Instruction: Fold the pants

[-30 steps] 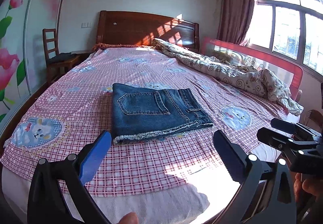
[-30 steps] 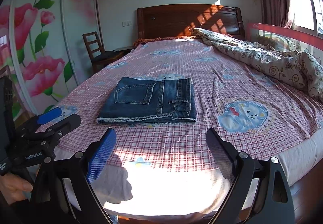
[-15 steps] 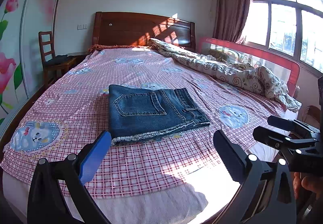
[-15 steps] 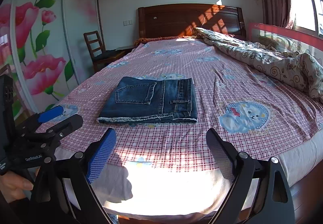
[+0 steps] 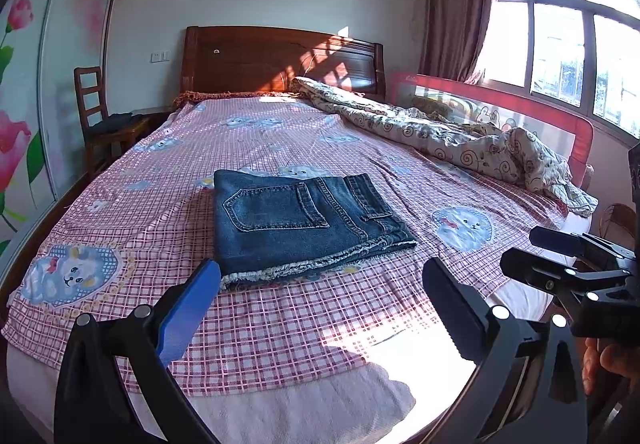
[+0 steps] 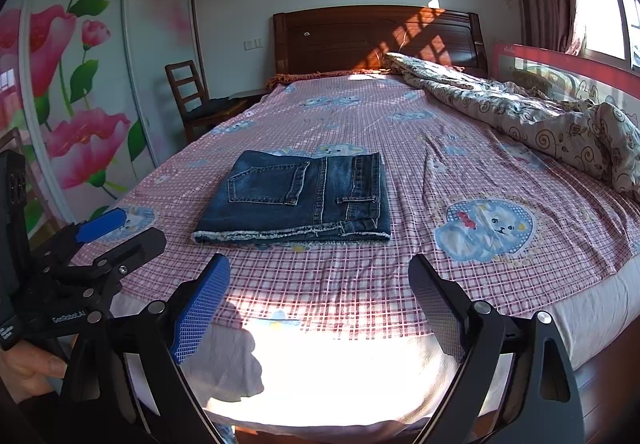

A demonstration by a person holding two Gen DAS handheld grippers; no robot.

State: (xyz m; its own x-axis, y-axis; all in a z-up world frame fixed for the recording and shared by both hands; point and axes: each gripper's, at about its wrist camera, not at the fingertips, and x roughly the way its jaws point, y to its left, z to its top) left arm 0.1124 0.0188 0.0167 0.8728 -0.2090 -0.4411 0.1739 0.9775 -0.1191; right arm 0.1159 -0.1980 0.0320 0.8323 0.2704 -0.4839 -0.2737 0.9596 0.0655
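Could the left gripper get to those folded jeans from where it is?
Probably yes. The left gripper is open and empty, the folded jeans lie just ahead of it on the bed sheet, and nothing stands between them.

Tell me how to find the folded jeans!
Look at the big wooden bed with the pink checked sheet. In its middle, near the foot end, lies a flat dark blue denim rectangle. It alone has a stitched back pocket and a frayed edge.
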